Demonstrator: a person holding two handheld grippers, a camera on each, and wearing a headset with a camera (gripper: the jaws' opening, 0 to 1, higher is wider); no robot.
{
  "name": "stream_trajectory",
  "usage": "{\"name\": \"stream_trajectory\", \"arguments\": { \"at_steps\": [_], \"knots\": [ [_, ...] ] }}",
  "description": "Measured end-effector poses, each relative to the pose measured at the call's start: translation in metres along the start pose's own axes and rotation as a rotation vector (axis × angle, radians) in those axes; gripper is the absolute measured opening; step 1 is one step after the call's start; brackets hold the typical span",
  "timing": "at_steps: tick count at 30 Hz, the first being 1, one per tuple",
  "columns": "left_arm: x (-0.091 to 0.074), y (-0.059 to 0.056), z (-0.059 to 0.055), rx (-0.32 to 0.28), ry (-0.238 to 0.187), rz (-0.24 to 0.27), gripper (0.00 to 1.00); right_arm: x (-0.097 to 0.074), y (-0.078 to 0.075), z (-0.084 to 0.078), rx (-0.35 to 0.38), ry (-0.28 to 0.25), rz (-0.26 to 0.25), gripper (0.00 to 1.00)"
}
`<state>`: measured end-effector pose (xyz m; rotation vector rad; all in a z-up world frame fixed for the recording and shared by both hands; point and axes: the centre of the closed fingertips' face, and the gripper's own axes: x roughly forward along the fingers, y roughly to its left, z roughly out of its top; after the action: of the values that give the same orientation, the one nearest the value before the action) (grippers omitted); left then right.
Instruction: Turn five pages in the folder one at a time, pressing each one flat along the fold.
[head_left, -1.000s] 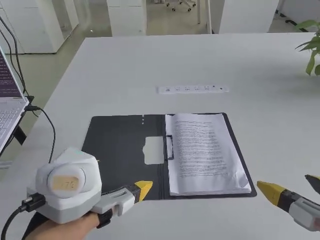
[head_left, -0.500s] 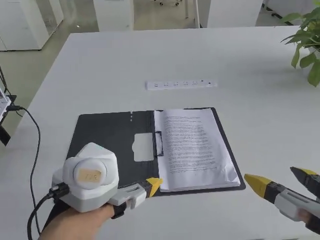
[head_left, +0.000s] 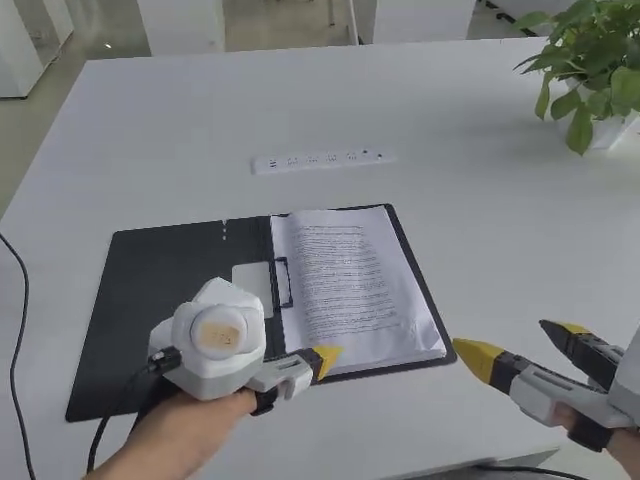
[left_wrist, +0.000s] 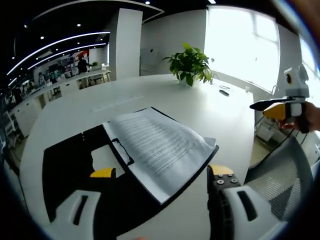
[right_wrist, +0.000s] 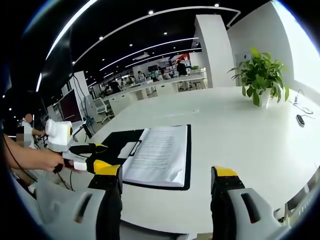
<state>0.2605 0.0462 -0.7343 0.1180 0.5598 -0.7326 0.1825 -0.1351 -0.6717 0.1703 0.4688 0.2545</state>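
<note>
The folder (head_left: 150, 300) lay open and flat on the white surface (head_left: 470, 160), in the middle of the head view. Its left half was bare black cover, except for a pale pocket (head_left: 252, 280) next to the fold. The right half held a stack of printed pages (head_left: 350, 285), fastened by a black clip (head_left: 283, 283) on the fold side. No sheet lay on the left half, so no page seemed to have been turned yet.

The sheets were probably thin, light and floppy, and likely to slide on one another, so two could easily lift together. The best place to take one looked to be the free lower right corner (head_left: 432, 338), where the stack curled up a little, well away from the clip.

The left hand-held gripper (left_wrist: 161, 171) hovered over the folder's near edge, its jaws spread wide and gripping nothing. The right hand-held gripper (head_left: 515, 340), at the lower right of the head view and just clear of that corner, was also wide open and empty.
</note>
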Motion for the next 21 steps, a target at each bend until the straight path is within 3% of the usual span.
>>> {"name": "stream_trajectory", "arguments": {
  "at_steps": [9, 21],
  "knots": [
    [0.033, -0.022, 0.000, 0.041, 0.002, -0.046, 0.72, 0.001, 0.001, -0.005, 0.012, -0.002, -0.006, 0.70],
    [0.076, -0.035, -0.004, 0.087, 0.008, -0.042, 0.66, 0.010, 0.001, -0.011, 0.008, 0.013, -0.006, 0.68]
  ]
}}
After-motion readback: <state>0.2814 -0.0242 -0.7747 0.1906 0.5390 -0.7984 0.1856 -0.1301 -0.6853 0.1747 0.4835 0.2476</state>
